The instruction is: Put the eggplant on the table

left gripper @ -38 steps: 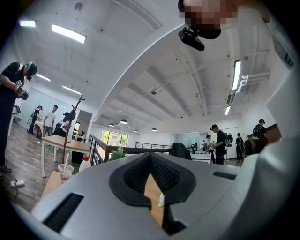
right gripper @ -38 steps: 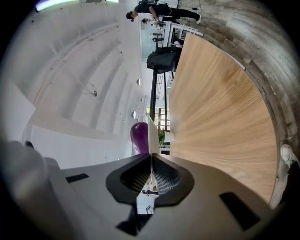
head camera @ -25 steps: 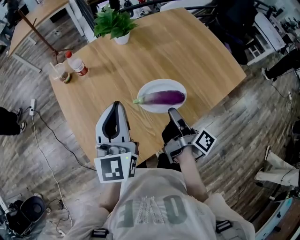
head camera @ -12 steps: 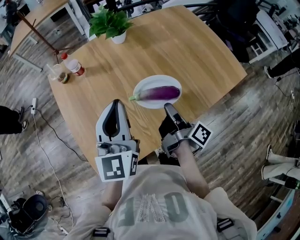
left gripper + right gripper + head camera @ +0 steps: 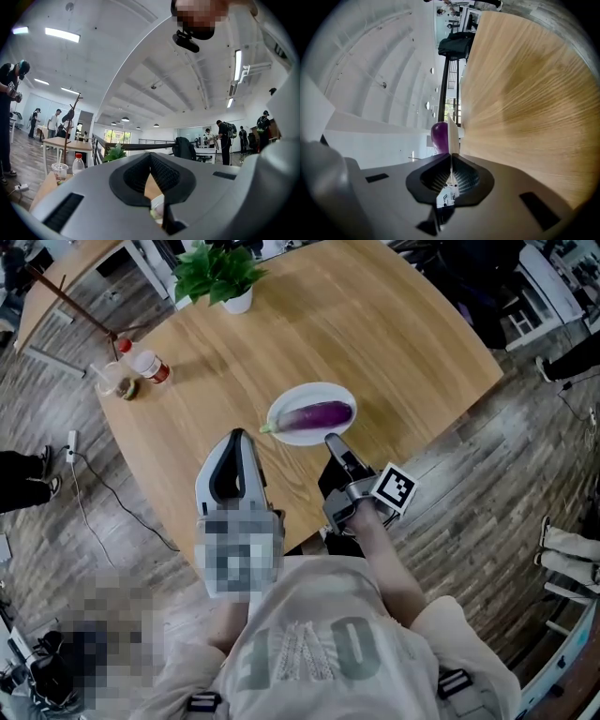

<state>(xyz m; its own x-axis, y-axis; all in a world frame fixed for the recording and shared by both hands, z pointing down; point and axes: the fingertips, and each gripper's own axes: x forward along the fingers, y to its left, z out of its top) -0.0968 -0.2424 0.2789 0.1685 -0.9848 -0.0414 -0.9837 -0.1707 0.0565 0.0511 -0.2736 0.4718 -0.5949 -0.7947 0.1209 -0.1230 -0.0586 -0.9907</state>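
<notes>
- Approach stage: the eggplant (image 5: 322, 414) lies on a white plate (image 5: 314, 390) near the middle of the round wooden table (image 5: 375, 324), not yet picked up.
- The right gripper (image 5: 330, 439) points at the plate's near rim, just short of it, jaws closed together on nothing.
- The left gripper (image 5: 237, 434) hovers level beside it over the table edge, jaws likewise closed and empty.
- Next, by this reading: the right jaws must open, straddle the eggplant, grip it, then lift it onto bare wood.
</notes>
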